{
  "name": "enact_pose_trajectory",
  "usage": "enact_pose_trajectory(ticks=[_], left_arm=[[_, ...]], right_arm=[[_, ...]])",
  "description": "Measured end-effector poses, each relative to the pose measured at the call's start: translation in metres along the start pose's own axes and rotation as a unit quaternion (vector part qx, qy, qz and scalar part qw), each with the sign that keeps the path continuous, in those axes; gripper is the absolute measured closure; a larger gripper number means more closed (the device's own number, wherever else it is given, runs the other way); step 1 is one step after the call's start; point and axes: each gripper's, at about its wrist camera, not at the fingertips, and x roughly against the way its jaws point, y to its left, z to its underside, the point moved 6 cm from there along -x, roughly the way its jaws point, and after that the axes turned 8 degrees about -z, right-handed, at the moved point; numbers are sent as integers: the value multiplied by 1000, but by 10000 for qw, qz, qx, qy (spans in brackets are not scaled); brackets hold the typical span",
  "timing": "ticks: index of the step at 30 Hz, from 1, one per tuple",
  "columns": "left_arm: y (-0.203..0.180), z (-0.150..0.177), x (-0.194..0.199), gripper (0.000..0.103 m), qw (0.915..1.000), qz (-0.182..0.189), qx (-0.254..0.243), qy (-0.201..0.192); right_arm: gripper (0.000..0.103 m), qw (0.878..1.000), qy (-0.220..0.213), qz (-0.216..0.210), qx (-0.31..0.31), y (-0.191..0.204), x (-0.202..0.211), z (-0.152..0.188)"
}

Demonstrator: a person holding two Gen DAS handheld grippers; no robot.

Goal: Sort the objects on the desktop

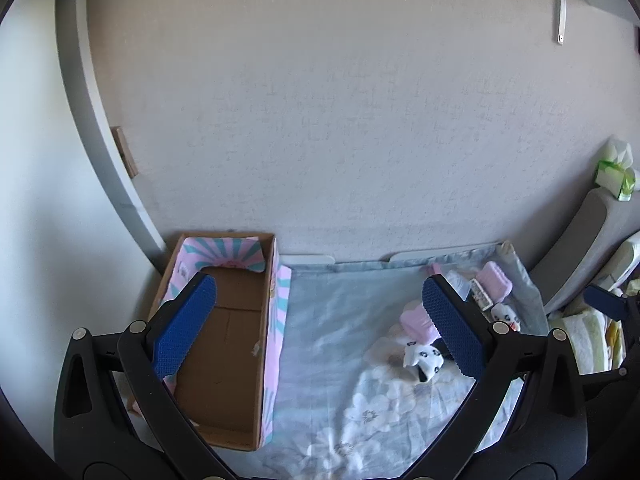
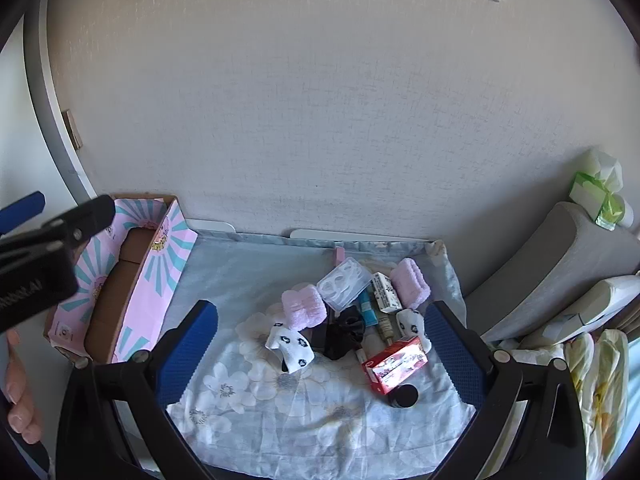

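Observation:
A pile of small objects lies at the right of the cloth-covered table (image 2: 256,412): two pink rolled towels (image 2: 304,307) (image 2: 411,283), white patterned socks (image 2: 290,346), a clear plastic case (image 2: 344,283), a black scrunchie (image 2: 346,330), a red box (image 2: 394,364), tubes and a black cap (image 2: 404,396). An open cardboard box (image 1: 228,344) with pink patterned sides stands empty at the left. My left gripper (image 1: 316,328) is open and empty above the table between box and pile. My right gripper (image 2: 320,348) is open and empty, its fingers framing the pile.
A wall runs close behind the table. A grey cushion (image 2: 552,264) with a green tissue pack (image 2: 600,196) stands at the right, with folded bedding (image 2: 592,376) below it. A hand (image 2: 18,392) shows at the left edge.

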Motion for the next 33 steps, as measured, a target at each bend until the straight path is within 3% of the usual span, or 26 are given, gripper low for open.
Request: enact_pose_trajectory(ticks=[19, 28, 33], left_arm=[[-6, 2, 5, 0, 9998, -30, -190, -93], [-2, 5, -1, 0, 10000, -17, -71, 41], [-14, 9, -14, 0, 9994, 54, -319, 160]], right_arm=[[0, 9998, -79, -158, -23, 0, 2, 1], [0, 9998, -91, -177, 17, -3, 0, 2], [0, 9998, -122, -70, 165, -18, -2, 5]])
